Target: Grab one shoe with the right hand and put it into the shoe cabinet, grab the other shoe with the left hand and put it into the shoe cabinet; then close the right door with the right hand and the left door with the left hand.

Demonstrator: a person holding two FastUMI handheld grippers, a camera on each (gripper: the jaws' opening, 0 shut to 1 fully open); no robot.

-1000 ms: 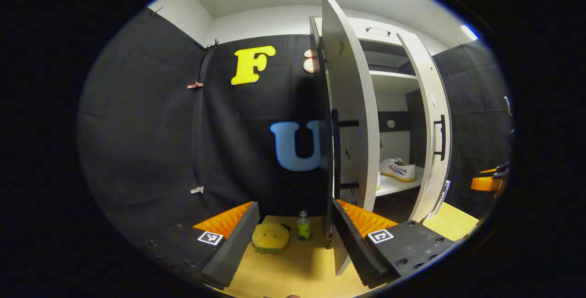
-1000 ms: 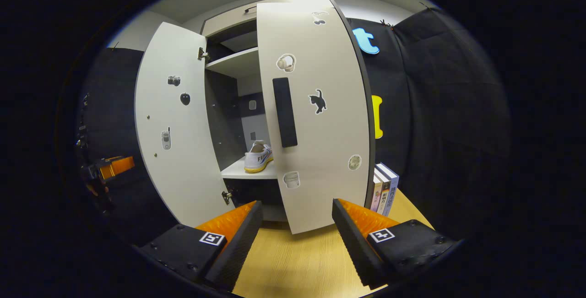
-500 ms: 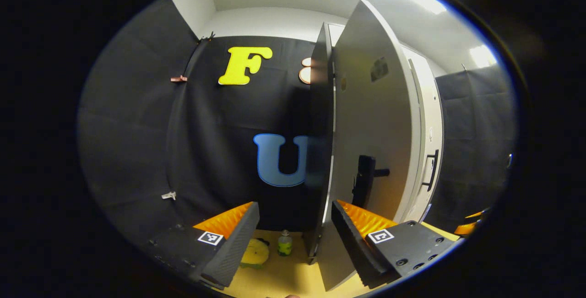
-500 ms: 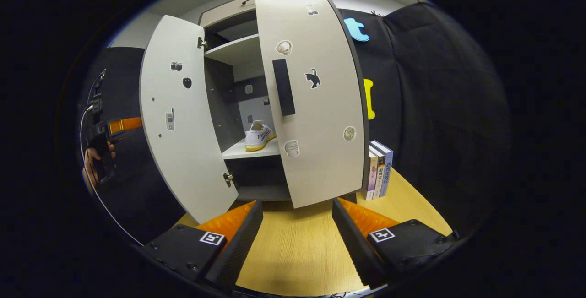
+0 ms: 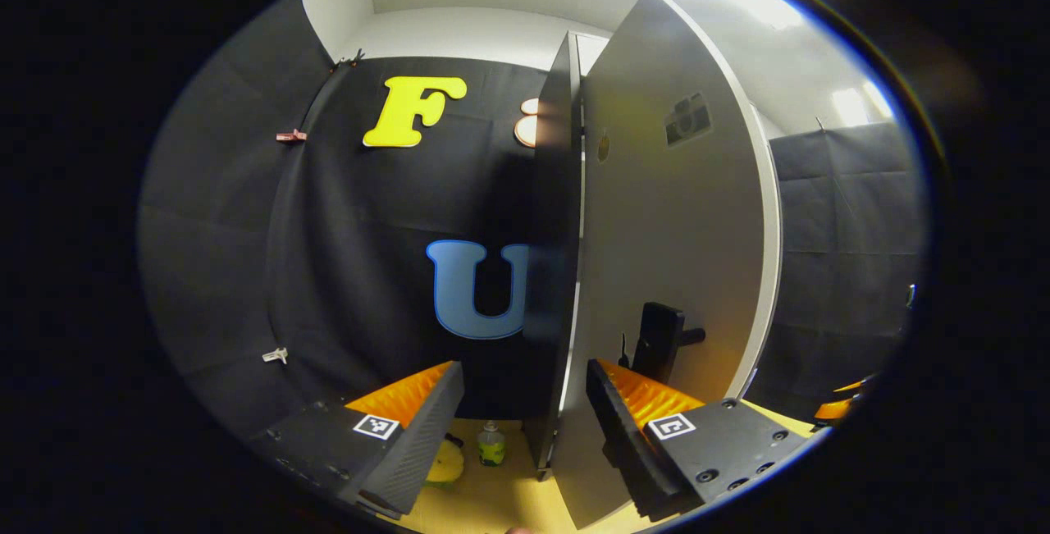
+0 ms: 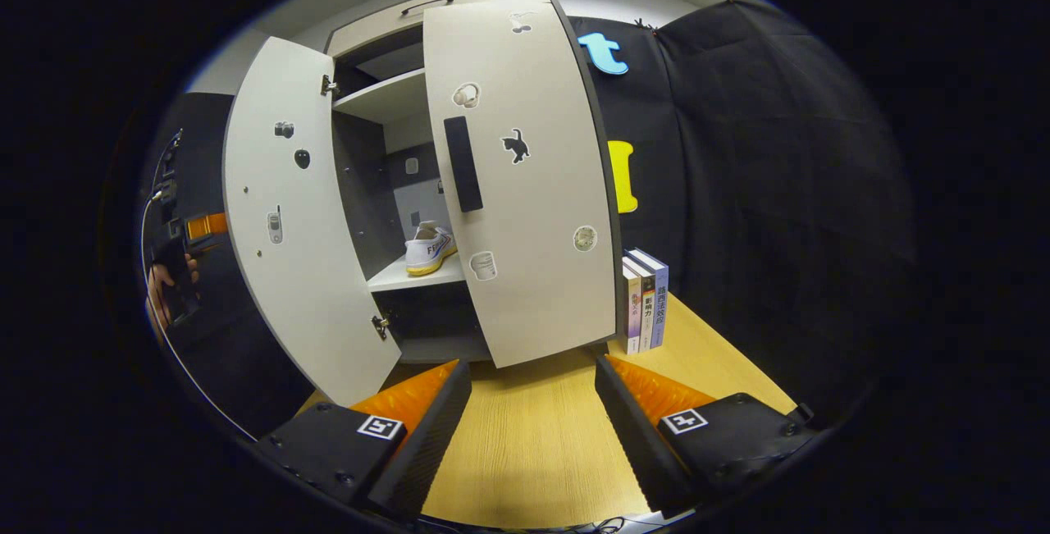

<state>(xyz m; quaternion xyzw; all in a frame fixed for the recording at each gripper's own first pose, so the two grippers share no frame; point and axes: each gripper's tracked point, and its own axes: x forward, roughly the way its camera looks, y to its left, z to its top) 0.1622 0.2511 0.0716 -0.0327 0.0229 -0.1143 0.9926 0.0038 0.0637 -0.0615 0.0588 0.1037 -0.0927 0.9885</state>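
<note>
Shoe (image 6: 430, 247) inside cabinet (image 6: 373, 107), seemingly alone.

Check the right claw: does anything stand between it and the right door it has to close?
Nothing visible does. In the right gripper view the right claw hangs open over bare tabletop, and the right door stands ajar just ahead. The books stand off to the door's right, out of the path.

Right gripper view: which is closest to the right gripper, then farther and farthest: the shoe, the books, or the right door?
From the right gripper:
1. Right door, bottom edge just ahead.
2. Books, standing to the right.
3. Shoe, deep inside on the shelf.
</note>
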